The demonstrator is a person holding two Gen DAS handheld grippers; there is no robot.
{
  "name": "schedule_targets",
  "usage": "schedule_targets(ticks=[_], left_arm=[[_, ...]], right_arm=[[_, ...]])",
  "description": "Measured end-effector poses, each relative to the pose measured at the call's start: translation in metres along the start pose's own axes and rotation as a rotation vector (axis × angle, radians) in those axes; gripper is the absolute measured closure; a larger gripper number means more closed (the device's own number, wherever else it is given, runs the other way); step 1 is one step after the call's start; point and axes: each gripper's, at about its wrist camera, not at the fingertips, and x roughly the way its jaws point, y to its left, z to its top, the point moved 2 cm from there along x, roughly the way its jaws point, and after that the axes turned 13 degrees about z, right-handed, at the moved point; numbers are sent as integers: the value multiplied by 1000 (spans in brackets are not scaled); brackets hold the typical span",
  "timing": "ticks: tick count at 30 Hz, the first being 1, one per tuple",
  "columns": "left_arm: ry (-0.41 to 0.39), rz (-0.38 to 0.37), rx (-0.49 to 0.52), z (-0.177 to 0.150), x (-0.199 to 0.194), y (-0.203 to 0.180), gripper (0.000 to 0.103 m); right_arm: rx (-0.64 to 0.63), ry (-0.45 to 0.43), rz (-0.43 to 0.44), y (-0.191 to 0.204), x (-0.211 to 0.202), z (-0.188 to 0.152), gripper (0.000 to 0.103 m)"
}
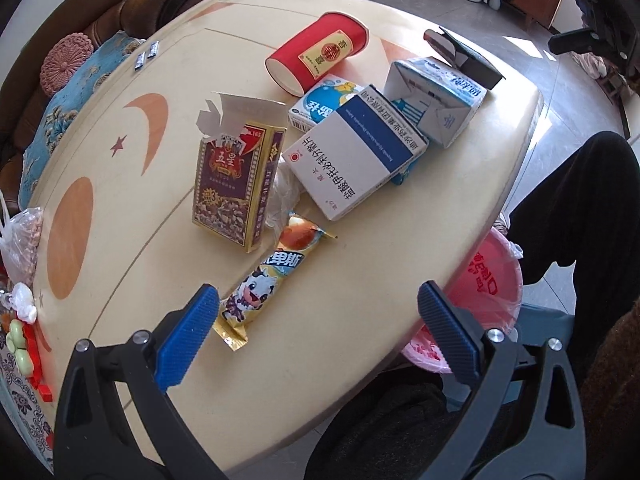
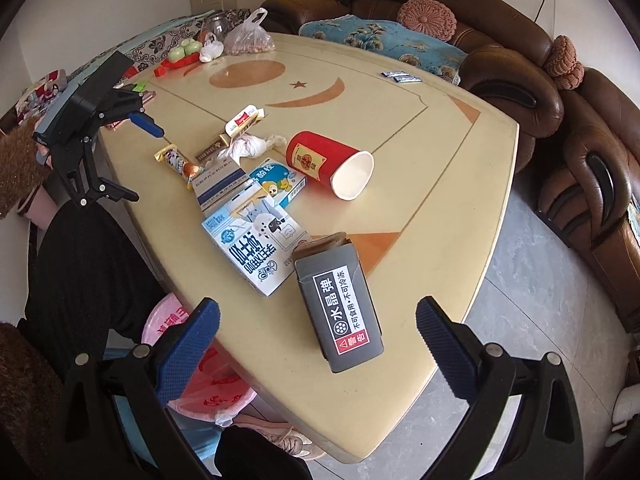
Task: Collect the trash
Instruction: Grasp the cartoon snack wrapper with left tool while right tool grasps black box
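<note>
Trash lies on the cream table [image 1: 120, 208]. A yellow snack wrapper [image 1: 262, 280] lies just ahead of my open, empty left gripper [image 1: 318, 304]. Behind it are a maroon card box [image 1: 236, 184], a white-and-blue medicine box [image 1: 356, 152], a milk carton [image 1: 436, 96] and a tipped red paper cup [image 1: 320, 54]. My open, empty right gripper [image 2: 318, 316] hovers over a grey box [image 2: 340, 300] near the table edge. The milk carton [image 2: 256, 248], red cup [image 2: 332, 162] and wrapper [image 2: 178, 162] also show in the right wrist view. A bin with a pink bag [image 1: 486, 280] stands beside the table.
The person's dark-clothed legs [image 1: 572, 208] are beside the bin. A bag of nuts [image 2: 248, 40] and small items sit at the table's far end. Brown sofas [image 2: 520, 80] surround the table. The left gripper shows in the right wrist view [image 2: 120, 148].
</note>
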Motion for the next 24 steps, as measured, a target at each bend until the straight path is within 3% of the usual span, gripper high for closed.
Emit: schedule_targets(ticks=[10,24], left_arm=[[43,-76,64,3,45,17,6],[56,-135,112,2,63,18,6]], right_arm=[[14,96,67,-44,45,0,7],[-50,189,113,-50,86,-2,7]])
